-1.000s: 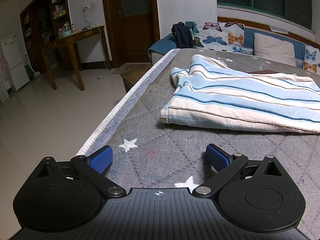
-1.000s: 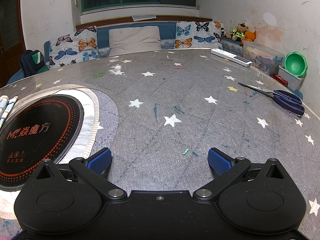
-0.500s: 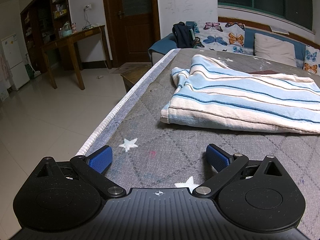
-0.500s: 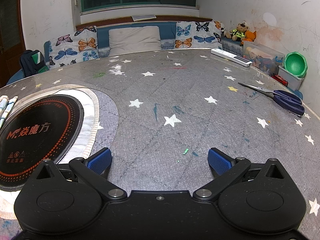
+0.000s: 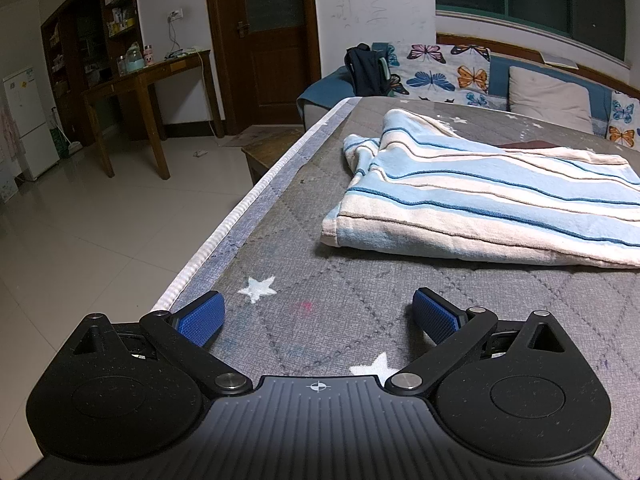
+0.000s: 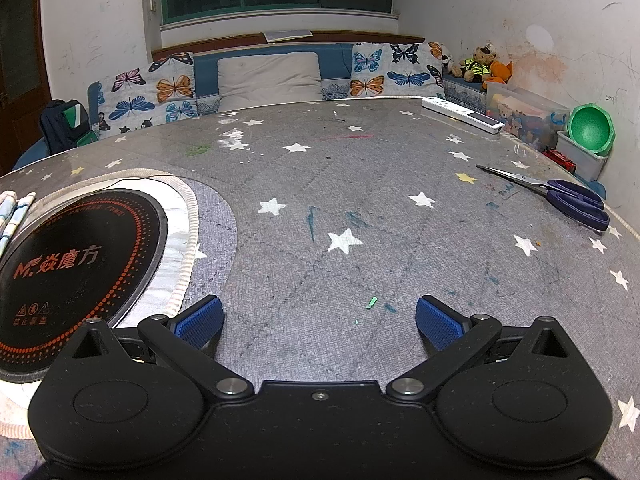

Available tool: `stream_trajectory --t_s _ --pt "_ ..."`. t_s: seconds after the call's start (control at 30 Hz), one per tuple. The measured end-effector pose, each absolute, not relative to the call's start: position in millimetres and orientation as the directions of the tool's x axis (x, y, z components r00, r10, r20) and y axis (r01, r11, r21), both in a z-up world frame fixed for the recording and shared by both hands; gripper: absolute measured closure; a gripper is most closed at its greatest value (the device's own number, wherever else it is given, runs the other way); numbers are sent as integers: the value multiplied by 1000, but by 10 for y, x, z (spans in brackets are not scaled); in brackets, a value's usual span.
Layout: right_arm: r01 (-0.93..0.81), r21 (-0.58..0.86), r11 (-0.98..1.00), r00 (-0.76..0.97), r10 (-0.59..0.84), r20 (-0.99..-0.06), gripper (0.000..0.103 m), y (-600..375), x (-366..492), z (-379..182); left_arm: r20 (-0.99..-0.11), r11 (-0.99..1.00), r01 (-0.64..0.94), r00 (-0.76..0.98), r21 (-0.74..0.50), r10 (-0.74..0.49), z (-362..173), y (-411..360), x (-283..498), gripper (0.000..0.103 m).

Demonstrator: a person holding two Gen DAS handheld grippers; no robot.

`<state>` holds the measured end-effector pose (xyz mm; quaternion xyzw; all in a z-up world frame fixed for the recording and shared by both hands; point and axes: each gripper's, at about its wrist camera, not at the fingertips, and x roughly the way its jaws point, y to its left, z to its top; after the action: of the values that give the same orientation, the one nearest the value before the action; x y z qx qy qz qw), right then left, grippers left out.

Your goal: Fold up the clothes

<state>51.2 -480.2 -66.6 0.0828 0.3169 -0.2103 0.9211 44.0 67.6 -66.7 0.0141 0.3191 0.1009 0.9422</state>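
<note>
While our left gripper (image 5: 318, 314) sits low over the grey star-patterned table cover (image 5: 320, 320) with its blue pads spread wide apart and nothing between them, the striped garment (image 5: 480, 200) lies folded flat ahead of it and off to its right, well clear of both fingertips. The garment's near hem faces us, and its light blue, cream and dark blue stripes run away toward the right edge of the view. To the left of this gripper the table's white corded edge (image 5: 224, 236) drops off to the tiled floor (image 5: 100, 220), with a wooden desk (image 5: 148, 80) and a door (image 5: 272, 32) far beyond. Our right gripper (image 6: 318, 318) likewise stands spread open and empty above the same cover, touching nothing that we can see. Just to its left sits a round black cooktop disc (image 6: 76, 264) with orange lettering, and at the far left edge of that view we see a small sliver of the striped cloth. Far ahead and to its right lie blue-handled scissors (image 6: 568, 200), and further back a white remote (image 6: 460, 114) near the table's far rim. A cushioned bench (image 6: 268, 76) with butterfly pillows runs behind the table.
</note>
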Motion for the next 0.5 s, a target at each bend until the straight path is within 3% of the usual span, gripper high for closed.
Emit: stream_trajectory --t_s 0.5 --pt "440 19 898 711 -335 -619 0 -4801 510 -657 -599 979 -182 776 89 199 -676 678 441 1"
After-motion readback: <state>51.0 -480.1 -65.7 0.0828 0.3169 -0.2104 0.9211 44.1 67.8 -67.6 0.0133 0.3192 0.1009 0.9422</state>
